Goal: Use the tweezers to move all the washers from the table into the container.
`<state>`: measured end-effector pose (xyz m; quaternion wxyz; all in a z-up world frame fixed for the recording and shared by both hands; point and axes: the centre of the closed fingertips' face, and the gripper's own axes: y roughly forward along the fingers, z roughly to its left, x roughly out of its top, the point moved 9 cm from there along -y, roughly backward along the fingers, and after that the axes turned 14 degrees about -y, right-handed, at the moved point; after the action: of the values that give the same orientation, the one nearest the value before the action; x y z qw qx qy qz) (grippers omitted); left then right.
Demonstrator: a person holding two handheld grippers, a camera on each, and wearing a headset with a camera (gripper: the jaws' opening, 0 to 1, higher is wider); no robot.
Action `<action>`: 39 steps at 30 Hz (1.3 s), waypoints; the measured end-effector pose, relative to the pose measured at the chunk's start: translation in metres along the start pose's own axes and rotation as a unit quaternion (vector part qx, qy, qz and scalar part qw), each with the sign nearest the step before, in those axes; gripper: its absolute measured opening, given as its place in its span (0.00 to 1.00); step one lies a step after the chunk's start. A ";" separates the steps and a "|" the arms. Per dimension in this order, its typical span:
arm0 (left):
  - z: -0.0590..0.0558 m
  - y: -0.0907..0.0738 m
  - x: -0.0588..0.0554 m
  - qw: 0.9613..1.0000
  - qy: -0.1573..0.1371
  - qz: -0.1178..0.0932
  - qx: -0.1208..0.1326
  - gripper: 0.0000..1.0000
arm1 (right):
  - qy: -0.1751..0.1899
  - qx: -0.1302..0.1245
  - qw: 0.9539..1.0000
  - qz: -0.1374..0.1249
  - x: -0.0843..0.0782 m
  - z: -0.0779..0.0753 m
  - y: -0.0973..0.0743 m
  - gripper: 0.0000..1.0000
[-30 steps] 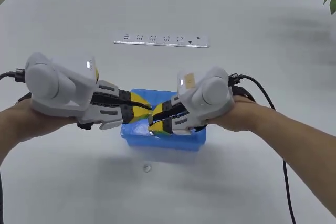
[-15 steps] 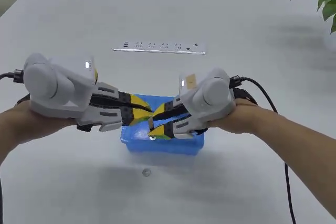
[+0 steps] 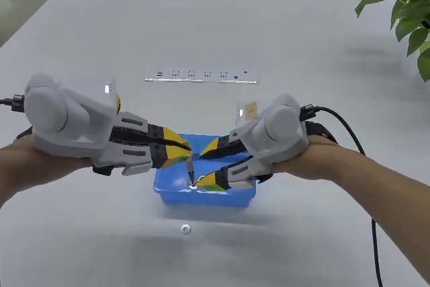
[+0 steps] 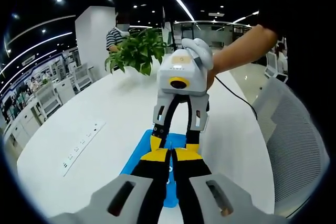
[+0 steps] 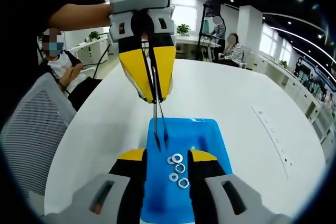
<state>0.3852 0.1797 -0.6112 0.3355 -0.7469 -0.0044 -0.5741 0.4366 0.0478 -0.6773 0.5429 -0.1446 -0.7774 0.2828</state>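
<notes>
Left gripper point(image 5: 155, 94) was clamped on the tweezers point(image 5: 159, 124), which pointed down with their tips inside the blue container point(image 5: 210, 140). Right gripper point(image 5: 169, 155) faced it across the container, jaws apart, holding nothing. Four washers point(image 5: 177, 170) lay loose in the container, just beside the tweezer tips; couldn't tell if any touched. One single washer point(image 3: 186, 229) lay on the white table point(image 3: 302, 45), just in front of the container. Power strip point(image 3: 201, 76) sat further back.
</notes>
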 end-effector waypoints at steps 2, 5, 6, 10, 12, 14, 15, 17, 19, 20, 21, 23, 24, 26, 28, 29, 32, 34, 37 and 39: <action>-0.003 -0.002 0.001 1.000 0.002 0.001 0.001 0.06 | 0.004 -0.004 1.000 0.006 0.000 0.003 -0.004 0.35; -0.008 -0.005 0.002 1.000 0.003 0.003 0.000 0.06 | 0.009 -0.009 1.000 0.010 0.001 0.008 -0.010 0.36; -0.010 -0.006 0.002 1.000 0.003 0.003 0.000 0.06 | 0.011 -0.011 1.000 0.012 0.001 0.010 -0.013 0.38; -0.016 -0.011 0.001 1.000 0.004 0.007 0.001 0.06 | 0.023 -0.022 0.999 0.019 -0.001 0.015 -0.021 0.42; -0.018 -0.013 0.002 1.000 0.004 0.005 0.002 0.06 | 0.028 -0.028 0.999 0.019 -0.001 0.019 -0.026 0.44; -0.020 -0.015 0.002 1.000 0.006 0.004 0.004 0.06 | 0.035 -0.033 0.999 0.025 -0.002 0.022 -0.030 0.46; -0.021 -0.016 0.003 1.000 0.007 0.005 0.005 0.06 | 0.038 -0.035 0.998 0.027 -0.003 0.024 -0.032 0.47; -0.024 -0.018 0.004 1.000 0.008 0.003 0.006 0.06 | 0.041 -0.040 0.998 0.029 -0.004 0.027 -0.035 0.49; -0.026 -0.019 0.004 1.000 0.007 0.003 0.004 0.06 | 0.047 -0.045 0.997 0.031 -0.005 0.031 -0.039 0.51; -0.028 -0.019 0.004 1.000 0.008 0.004 0.004 0.06 | 0.050 -0.048 0.997 0.032 -0.005 0.032 -0.040 0.52; -0.029 -0.020 0.003 1.000 0.009 0.005 0.004 0.06 | 0.051 -0.051 0.997 0.031 -0.005 0.034 -0.043 0.53; -0.031 -0.020 0.002 1.000 0.008 0.005 0.003 0.06 | 0.055 -0.054 0.996 0.033 -0.006 0.037 -0.045 0.55; -0.033 -0.020 0.001 1.000 0.008 0.006 0.003 0.06 | 0.059 -0.058 0.996 0.035 -0.006 0.039 -0.047 0.56; -0.035 -0.020 -0.001 1.000 0.009 0.007 0.002 0.06 | 0.064 -0.062 0.995 0.035 -0.007 0.042 -0.049 0.58; -0.038 -0.020 -0.003 1.000 0.009 0.008 0.001 0.06 | 0.070 -0.069 0.995 0.034 -0.008 0.046 -0.052 0.60; -0.039 -0.020 -0.004 1.000 0.009 0.008 0.000 0.06 | 0.071 -0.070 0.994 0.034 -0.009 0.048 -0.053 0.61; -0.043 -0.019 -0.010 1.000 0.009 0.011 -0.003 0.06 | 0.078 -0.075 0.994 0.036 -0.011 0.054 -0.056 0.64; -0.044 -0.018 -0.013 1.000 0.008 0.013 -0.004 0.06 | 0.082 -0.078 0.993 0.035 -0.012 0.057 -0.058 0.67; -0.048 -0.017 -0.019 1.000 0.007 0.016 -0.007 0.06 | 0.089 -0.087 0.992 0.030 -0.013 0.063 -0.061 0.71; -0.049 -0.017 -0.023 1.000 0.006 0.019 -0.008 0.06 | 0.095 -0.090 0.991 0.028 -0.014 0.065 -0.062 0.73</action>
<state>0.3286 0.1762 -0.6170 0.3405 -0.7459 0.0163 -0.5722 0.3866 -0.0278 -0.6677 0.5910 -0.2410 -0.7400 0.2123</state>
